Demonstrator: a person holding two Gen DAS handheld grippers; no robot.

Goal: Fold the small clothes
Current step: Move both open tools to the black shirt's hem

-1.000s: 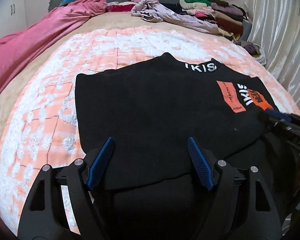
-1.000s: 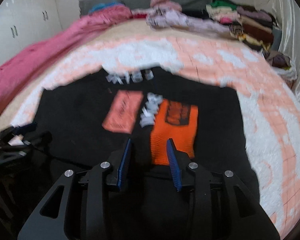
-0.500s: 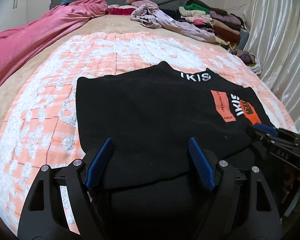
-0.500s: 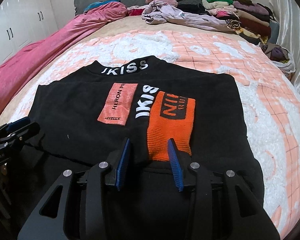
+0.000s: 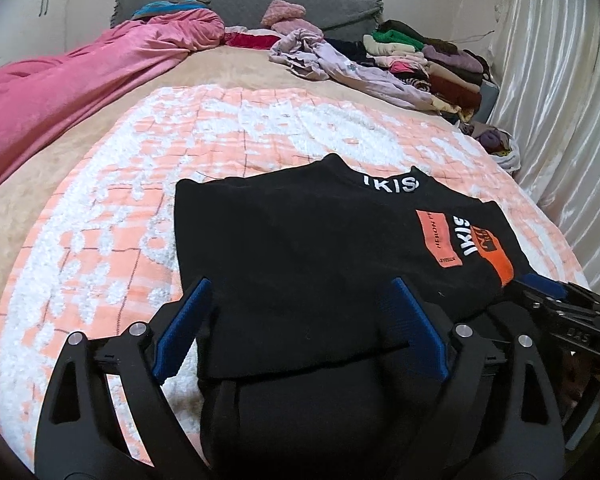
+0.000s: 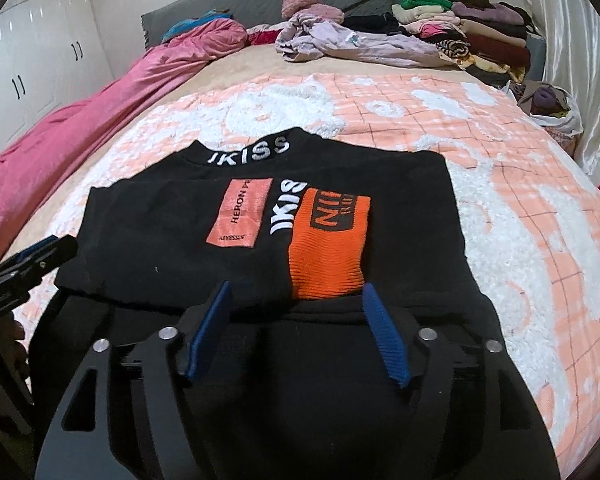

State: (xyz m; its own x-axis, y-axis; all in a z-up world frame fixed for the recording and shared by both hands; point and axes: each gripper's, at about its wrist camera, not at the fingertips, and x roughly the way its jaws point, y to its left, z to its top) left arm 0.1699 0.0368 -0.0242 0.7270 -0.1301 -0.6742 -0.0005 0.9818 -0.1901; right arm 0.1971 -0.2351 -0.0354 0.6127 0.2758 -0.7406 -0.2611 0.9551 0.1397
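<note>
The black sweater (image 6: 260, 240) lies part-folded on the bed's peach blanket (image 6: 520, 208), collar toward the clothes pile (image 6: 460, 28). Both the left tool (image 5: 296, 324) and right tool (image 6: 296, 332) have just been opening, and neither pinches the cloth between its jaws. It looks soft, thick and floppy; I'd take it by the near folded edge.

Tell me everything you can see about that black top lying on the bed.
The black top looks like a knit sweater, folded into a rough rectangle. White lettering runs around its collar, a salmon label and more white letters sit on the chest, and an orange ribbed cuff lies folded over the front. It rests flat on the peach-and-white blanket.
</note>
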